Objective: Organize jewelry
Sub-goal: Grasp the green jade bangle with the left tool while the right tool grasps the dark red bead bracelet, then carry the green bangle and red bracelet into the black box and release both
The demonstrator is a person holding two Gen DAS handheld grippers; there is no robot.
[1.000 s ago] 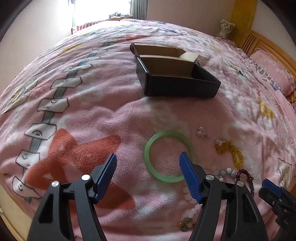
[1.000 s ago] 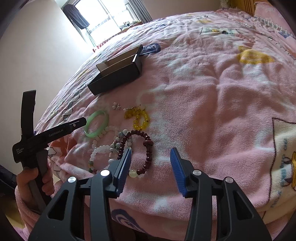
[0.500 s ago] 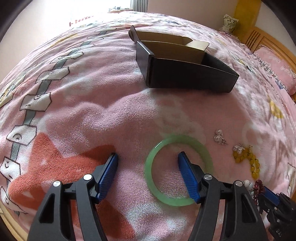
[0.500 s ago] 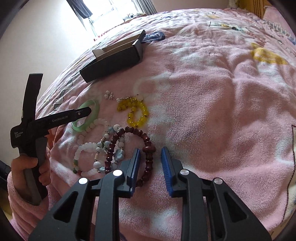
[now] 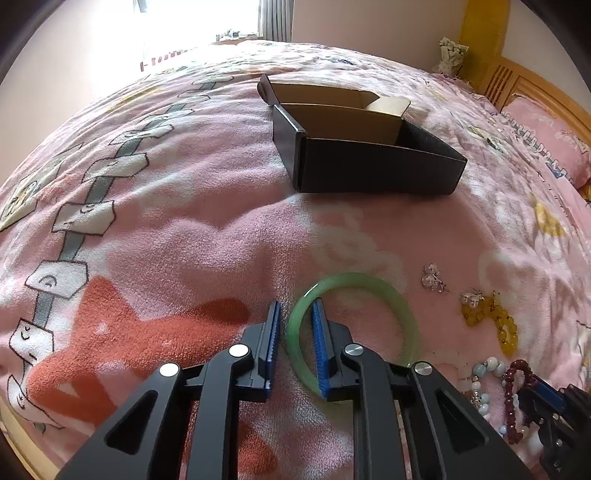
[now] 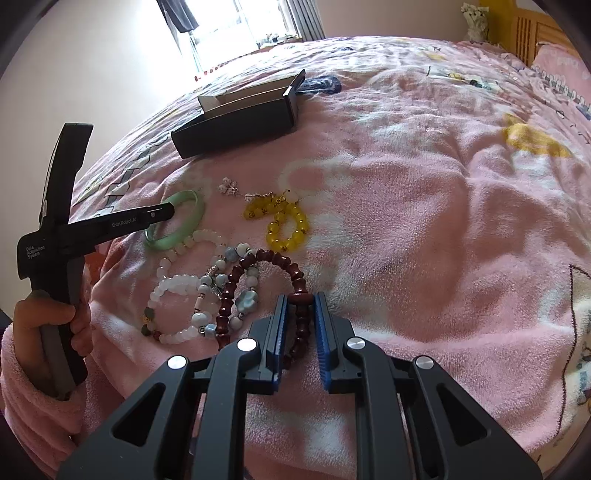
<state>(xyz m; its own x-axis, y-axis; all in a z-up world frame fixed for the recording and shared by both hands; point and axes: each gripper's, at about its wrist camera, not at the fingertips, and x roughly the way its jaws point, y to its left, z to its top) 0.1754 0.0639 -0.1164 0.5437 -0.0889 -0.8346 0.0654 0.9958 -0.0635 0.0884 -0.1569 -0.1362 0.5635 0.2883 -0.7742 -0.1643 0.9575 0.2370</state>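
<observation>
A green jade bangle lies on the pink blanket; my left gripper is shut on its left rim, one finger inside the ring and one outside. It also shows in the right wrist view. My right gripper is shut on a dark red bead bracelet. An open black box stands farther back, also in the right wrist view. A yellow bead bracelet, white bead bracelet and blue-white bead bracelet lie between.
Small silver earrings lie right of the bangle. The pink blanket covers the whole bed. A pink pillow and wooden headboard are at far right. A window is at the back.
Both grippers moved forward and down and closed: the left onto the green bangle's rim, the right onto the dark red bead bracelet.
</observation>
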